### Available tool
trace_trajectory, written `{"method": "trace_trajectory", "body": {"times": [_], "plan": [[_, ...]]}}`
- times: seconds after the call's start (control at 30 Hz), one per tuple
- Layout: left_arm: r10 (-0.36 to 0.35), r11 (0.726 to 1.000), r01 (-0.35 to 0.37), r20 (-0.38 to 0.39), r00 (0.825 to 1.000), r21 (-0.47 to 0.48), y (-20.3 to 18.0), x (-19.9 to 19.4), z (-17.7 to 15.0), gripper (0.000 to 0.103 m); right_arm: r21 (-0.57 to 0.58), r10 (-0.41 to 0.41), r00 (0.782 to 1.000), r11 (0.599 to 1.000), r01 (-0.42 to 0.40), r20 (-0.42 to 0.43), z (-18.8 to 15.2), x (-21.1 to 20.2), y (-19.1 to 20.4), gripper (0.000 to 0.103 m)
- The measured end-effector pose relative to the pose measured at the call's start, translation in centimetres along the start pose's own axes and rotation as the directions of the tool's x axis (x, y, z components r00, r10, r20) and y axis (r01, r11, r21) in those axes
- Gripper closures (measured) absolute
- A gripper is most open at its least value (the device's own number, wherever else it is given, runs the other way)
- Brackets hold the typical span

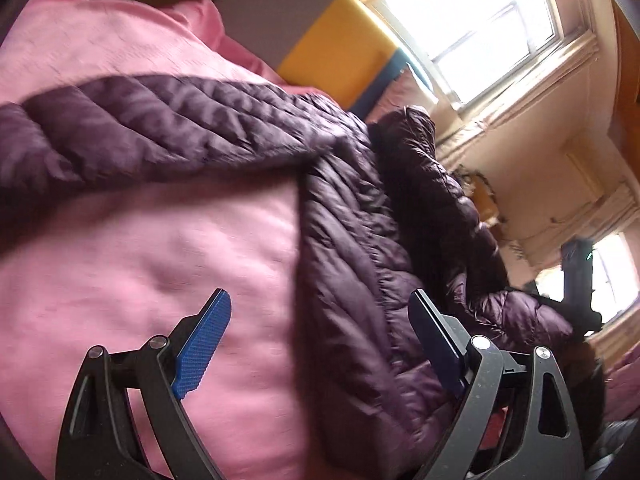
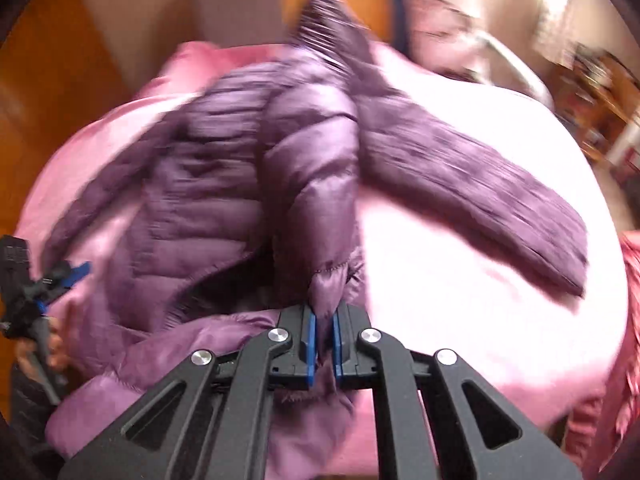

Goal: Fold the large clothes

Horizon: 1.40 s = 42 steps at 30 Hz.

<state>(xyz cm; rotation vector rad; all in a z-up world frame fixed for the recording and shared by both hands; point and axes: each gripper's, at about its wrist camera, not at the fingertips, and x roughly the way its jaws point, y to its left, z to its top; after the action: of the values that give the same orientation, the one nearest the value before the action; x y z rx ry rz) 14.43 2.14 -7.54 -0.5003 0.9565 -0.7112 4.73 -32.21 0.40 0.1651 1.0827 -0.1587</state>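
Right wrist view: right claw [image 2: 324, 336] clenched on purple jacket [image 2: 208, 168] hem, left claw [image 1: 320, 320] released above pink bedspread [image 1: 140, 260].

Daylight pours from a blown-out window [image 1: 476, 20] in the left wrist view. Both views bend strongly at the fisheye edges. The right wrist view is heavily motion-blurred, and the pink bedding [image 2: 460, 240] glares nearly white.

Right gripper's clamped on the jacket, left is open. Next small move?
Probably carry the right gripper, shut on the sleeve cuff, across the purple puffer jacket body. The left gripper hangs open, gripping nothing, and the other sleeve sprawls on the pink bedding.
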Motion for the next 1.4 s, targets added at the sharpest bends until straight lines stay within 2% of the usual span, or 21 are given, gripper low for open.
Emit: {"method": "trace_trajectory", "body": {"times": [0.1,0.17,0.2,0.23,0.27,0.3,0.33,0.4,0.5,0.53,0.67,0.8,0.93,1.0,1.07,1.1,1.13,1.17,1.23,1.33,1.4], "plan": [[-0.044,0.999,0.044,-0.067,0.997,-0.002,-1.3,3.0,0.2,0.014,0.08,-0.068,0.997,0.994,0.07,-0.032,-0.9,0.8,-5.6,0.097],[-0.074,0.997,0.075,-0.126,0.989,0.003,-1.9,5.1,0.1,0.029,0.116,-0.021,0.999,0.993,0.026,-0.043,-1.2,1.7,-7.6,0.096],[-0.08,0.997,0.081,-0.159,0.984,0.005,-2.4,6.3,0.1,0.033,0.139,0.01,0.998,0.99,-0.003,-0.055,-1.3,2.5,-8.2,0.09],[-0.071,0.997,0.074,-0.174,0.982,0.009,-2.6,7.1,0.1,0.041,0.15,0.024,0.997,0.989,-0.014,-0.067,-1.4,3.2,-8.4,0.083],[-0.066,0.997,0.07,-0.188,0.98,0.015,-2.8,7.8,0.0,0.066,0.154,0.036,0.996,0.988,-0.023,-0.076,-1.4,3.7,-8.8,0.079],[-0.051,0.998,0.057,-0.199,0.979,0.024,-3.0,8.3,0.0,0.08,0.159,0.063,0.994,0.986,-0.049,-0.084,-1.5,4.4,-8.7,0.07],[-0.016,0.999,0.023,-0.194,0.981,0.033,-3.1,8.6,0.0,0.088,0.167,0.088,0.992,0.983,-0.072,-0.087,-1.5,4.8,-8.6,0.065],[-0.005,0.999,0.011,-0.161,0.987,0.031,-2.9,8.0,0.1,0.095,0.174,0.121,0.989,0.979,-0.105,-0.084,-1.5,5.8,-8.2,0.065],[0.026,0.999,-0.022,-0.114,0.993,0.034,-1.7,5.4,0.3,0.099,0.15,0.176,0.982,0.975,-0.165,-0.066,-1.6,6.6,-6.2,0.079],[0.032,0.999,-0.03,-0.096,0.995,0.028,-1.1,4.1,0.2,0.1,0.133,0.194,0.979,0.974,-0.185,-0.064,-1.4,6.9,-5.0,0.08],[0.1,0.995,-0.1,-0.041,0.994,0.0,1.3,-1.7,-1.0,0.1,0.0,0.276,0.959,0.961,-0.277,-0.062,-0.9,7.7,2.2,0.082],[0.208,0.975,-0.208,-0.001,0.978,-0.073,4.2,-7.5,-3.6,0.101,-0.131,0.315,0.946,0.938,-0.322,-0.071,-1.2,8.3,9.2,0.082],[0.32,0.938,-0.314,0.019,0.947,-0.147,5.7,-12.6,-6.9,0.1,-0.117,0.366,0.928,0.921,-0.371,-0.064,-1.6,8.0,10.0,0.079],[0.361,0.923,-0.354,0.018,0.933,-0.148,5.3,-13.5,-7.5,0.093,-0.055,0.401,0.915,0.914,-0.403,-0.048,-1.5,7.4,7.9,0.074],[0.451,0.885,-0.444,0.025,0.892,-0.142,4.3,-14.3,-7.3,0.068,0.034,0.405,0.914,0.914,-0.405,0.003,-1.4,6.5,4.2,0.06],[0.484,0.871,-0.475,0.048,0.874,-0.13,3.6,-14.7,-7.0,0.063,0.105,0.406,0.913,0.907,-0.408,0.04,-1.5,6.1,1.7,0.052],[0.496,0.866,-0.486,0.075,0.865,-0.12,2.6,-15.0,-6.6,0.052,0.163,0.399,0.914,0.899,-0.405,0.071,-2.0,5.4,-0.7,0.051],[0.509,0.86,-0.498,0.112,0.854,-0.111,1.8,-15.5,-5.8,0.045,0.223,0.377,0.921,0.893,-0.39,0.101,-2.1,5.1,-3.2,0.051],[0.518,0.855,-0.51,0.164,0.839,-0.092,0.5,-16.3,-4.9,0.039,0.378,0.259,0.954,0.877,-0.298,0.151,-1.9,5.0,-8.5,0.048],[0.507,0.858,-0.512,0.212,0.836,-0.034,-1.4,-16.2,-3.7,0.032,0.642,0.158,0.967,0.724,-0.252,0.201,-1.8,6.4,-16.8,0.048],[0.485,0.868,-0.497,0.206,0.85,0.009,-2.5,-15.2,-3.6,0.032,0.744,0.117,0.965,0.618,-0.255,0.234,-1.8,7.7,-20.4,0.05]]}}
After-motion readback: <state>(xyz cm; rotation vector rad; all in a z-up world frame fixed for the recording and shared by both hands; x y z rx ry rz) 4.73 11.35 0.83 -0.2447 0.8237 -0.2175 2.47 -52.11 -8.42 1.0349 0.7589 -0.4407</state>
